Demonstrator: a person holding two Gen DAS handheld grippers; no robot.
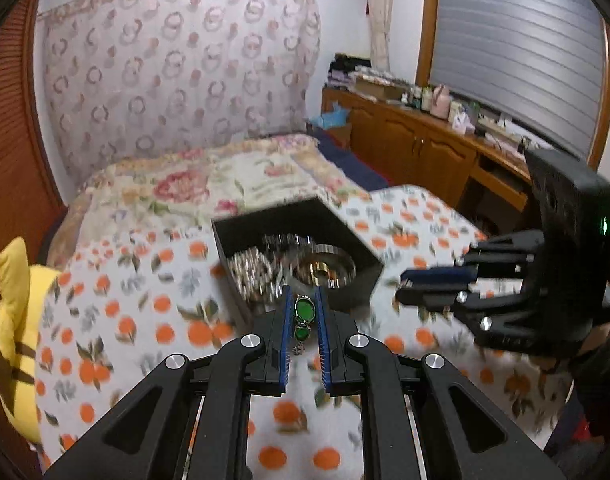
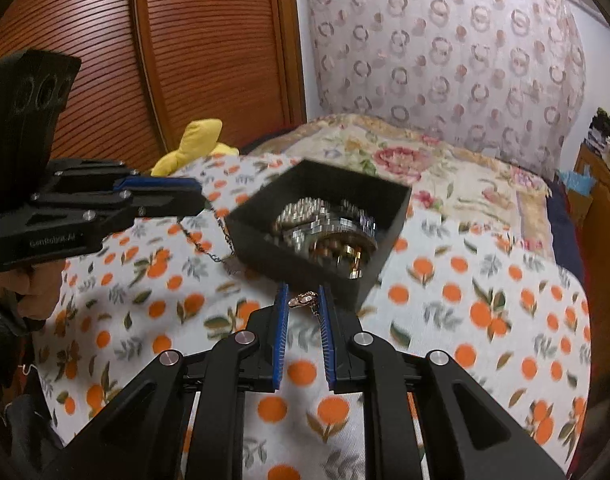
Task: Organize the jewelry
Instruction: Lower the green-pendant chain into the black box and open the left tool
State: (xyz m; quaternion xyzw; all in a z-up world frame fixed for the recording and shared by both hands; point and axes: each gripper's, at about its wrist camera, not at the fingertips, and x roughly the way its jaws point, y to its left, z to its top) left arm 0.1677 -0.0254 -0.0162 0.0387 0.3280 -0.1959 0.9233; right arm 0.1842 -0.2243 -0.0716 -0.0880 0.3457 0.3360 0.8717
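Grippers left [image 1: 303,312] and right [image 2: 303,300] pinch one chain [image 2: 209,250]

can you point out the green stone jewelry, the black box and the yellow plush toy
green stone jewelry [image 1: 305,309], left wrist view, on the larger green stone
black box [image 2: 265,236], right wrist view, on its near outer wall
yellow plush toy [image 1: 15,320], left wrist view, on its yellow body

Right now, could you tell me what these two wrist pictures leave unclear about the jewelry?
- Left wrist view: motion blur smears the pieces in the black box.
- Left wrist view: the green-stone piece is half hidden between the left gripper pads.
- Right wrist view: the chain passes behind the box.
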